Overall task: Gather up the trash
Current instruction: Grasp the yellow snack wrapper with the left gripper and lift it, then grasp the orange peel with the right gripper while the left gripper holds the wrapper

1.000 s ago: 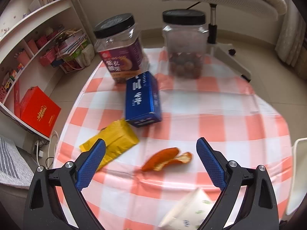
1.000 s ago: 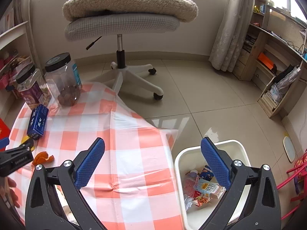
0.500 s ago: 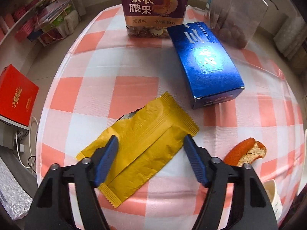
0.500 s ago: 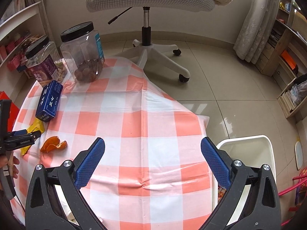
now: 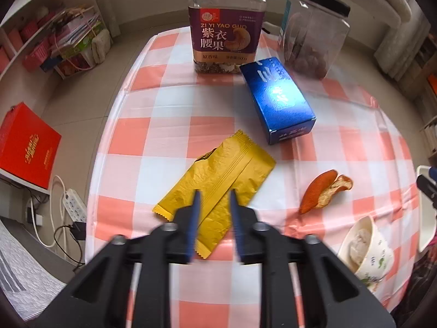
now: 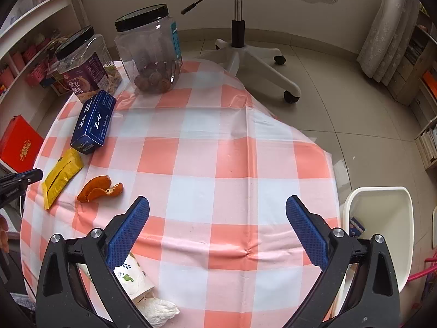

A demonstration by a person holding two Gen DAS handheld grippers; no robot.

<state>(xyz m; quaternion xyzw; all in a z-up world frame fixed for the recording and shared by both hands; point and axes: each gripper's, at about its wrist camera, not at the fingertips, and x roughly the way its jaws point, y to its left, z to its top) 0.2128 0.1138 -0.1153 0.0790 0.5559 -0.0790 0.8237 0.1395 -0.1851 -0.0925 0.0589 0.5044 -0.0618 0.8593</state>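
Barely begun: left gripper (image 5: 213,195) narrowed, closing over yellow wrapper (image 5: 218,188) beneath; peel (image 5: 323,191) rightward, untouched; right gripper (image 6: 217,213) wide, empty, bin (image 6: 382,205) alongside.

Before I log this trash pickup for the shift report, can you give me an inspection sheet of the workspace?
Surface: checked tablecloth, creased at the near edge.
Job's things: yellow wrapper, orange peel, paper cup with crumpled tissue, white bin beside the table.
Clutter: blue box, two black-lidded jars at the far edge.
Grippers: left gripper over the wrapper, fingers just been closing, grip not certain; right gripper wide open, nothing in it.
Cables: power strip on the floor.
Surroundings: office chair, shelves, red box.
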